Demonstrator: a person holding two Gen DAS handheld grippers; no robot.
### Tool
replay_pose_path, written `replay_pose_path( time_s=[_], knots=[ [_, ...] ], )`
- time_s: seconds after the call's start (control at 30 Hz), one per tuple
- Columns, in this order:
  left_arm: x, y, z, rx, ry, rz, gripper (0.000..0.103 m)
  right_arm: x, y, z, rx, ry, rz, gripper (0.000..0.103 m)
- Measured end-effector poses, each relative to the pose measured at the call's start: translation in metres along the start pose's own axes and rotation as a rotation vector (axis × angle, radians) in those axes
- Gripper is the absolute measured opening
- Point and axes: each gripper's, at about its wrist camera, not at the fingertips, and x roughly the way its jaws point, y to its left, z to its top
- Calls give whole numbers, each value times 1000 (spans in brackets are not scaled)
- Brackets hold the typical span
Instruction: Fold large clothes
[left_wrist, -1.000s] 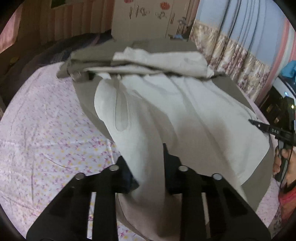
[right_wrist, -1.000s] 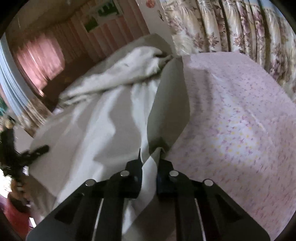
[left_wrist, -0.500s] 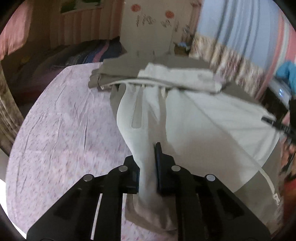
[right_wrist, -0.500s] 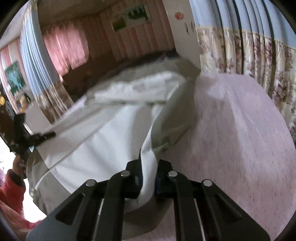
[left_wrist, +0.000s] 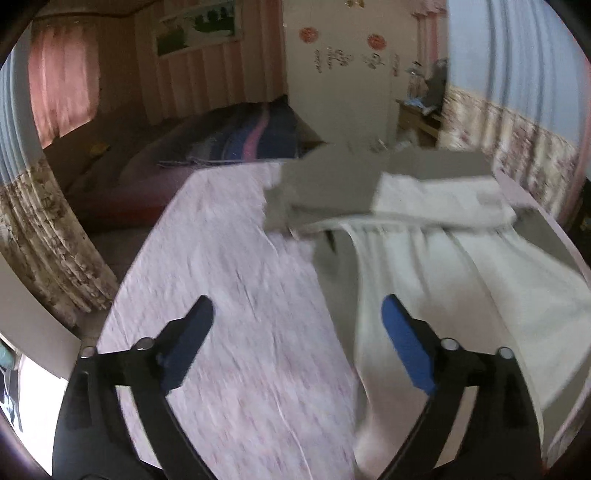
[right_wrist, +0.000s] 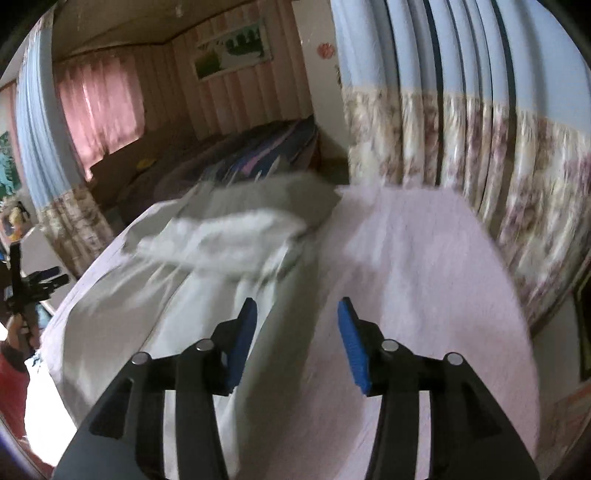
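Observation:
A large pale grey-and-white garment lies spread on a bed with a pink flowered sheet; its far end is bunched into a folded band. In the left wrist view my left gripper hangs above the sheet, jaws opening wide, nothing between the blue pads; the cloth lies under and behind the right finger. In the right wrist view the garment lies to the left and my right gripper is above its edge, jaws opening, pads clear of the cloth. The left gripper shows at far left, held by a hand.
Flowered curtains hang close behind the bed on the right. A second bed with dark striped bedding stands beyond. A pale wardrobe is at the back. A red sleeve shows at the left edge.
Both grippers let go of the garment and opened. Both rose and tilted up, so more of the room shows. The cloth dropped back onto the bed.

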Motion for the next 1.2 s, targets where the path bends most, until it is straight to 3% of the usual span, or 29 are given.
replay_pose_path(
  time_s=[0.13, 0.2, 0.23, 0.33, 0.4, 0.43, 0.6, 0.63, 0.67, 0.7, 0.73, 0.77, 0.87, 1.0, 1.07, 1.1, 1.13, 1.17, 1.2],
  knots=[
    [36, 9, 56, 18, -24, 34, 99, 30, -18, 63, -26, -40, 9, 49],
    [58, 10, 80, 34, -20, 32, 99, 60, -33, 102, -36, -54, 14, 59],
    [76, 8, 100, 47, -15, 39, 100, 72, -36, 115, -36, -44, 6, 64],
    [120, 5, 139, 99, -12, 94, 100, 129, -55, 157, 18, 9, 31, 65],
    [149, 6, 151, 95, 33, 107, 100, 161, -59, 157, 123, 10, 98, 76],
    [163, 9, 150, 62, 60, 71, 100, 177, -55, 148, 137, 17, 136, 79],
    [213, 9, 131, 8, 162, -63, 98, 247, -31, 116, 98, 208, 160, 79],
    [223, 6, 129, 0, 187, -114, 92, 256, -30, 115, 99, 232, 158, 78],
    [231, 2, 125, -2, 210, -163, 70, 263, -27, 116, 100, 231, 176, 64],
    [238, -4, 124, 4, 233, -197, 54, 263, -23, 119, 90, 214, 189, 43],
    [245, -12, 124, 23, 250, -190, 40, 264, -17, 125, 72, 199, 183, 1],
    [247, -18, 123, 41, 243, -172, 29, 263, -13, 129, 54, 188, 160, 2],
    [243, -25, 129, 53, 199, -153, 11, 251, 14, 143, -113, 116, 34, 1],
    [211, -28, 148, 24, 46, -141, 8, 225, 32, 173, -244, -47, -117, 0],
    [204, -38, 155, 70, -37, -64, 9, 249, 30, 181, -271, 3, -162, 0],
    [214, -45, 156, 109, -15, -23, 10, 270, 31, 176, -304, 54, -214, 0],
    [237, -49, 154, 124, 71, -2, 11, 286, 32, 170, -331, 106, -259, 1],
    [252, -49, 148, 120, 121, 16, 12, 309, 32, 158, -357, 213, -303, 2],
    [261, -48, 142, 126, 148, 38, 15, 318, 32, 152, -359, 249, -312, 2]
  ],
)
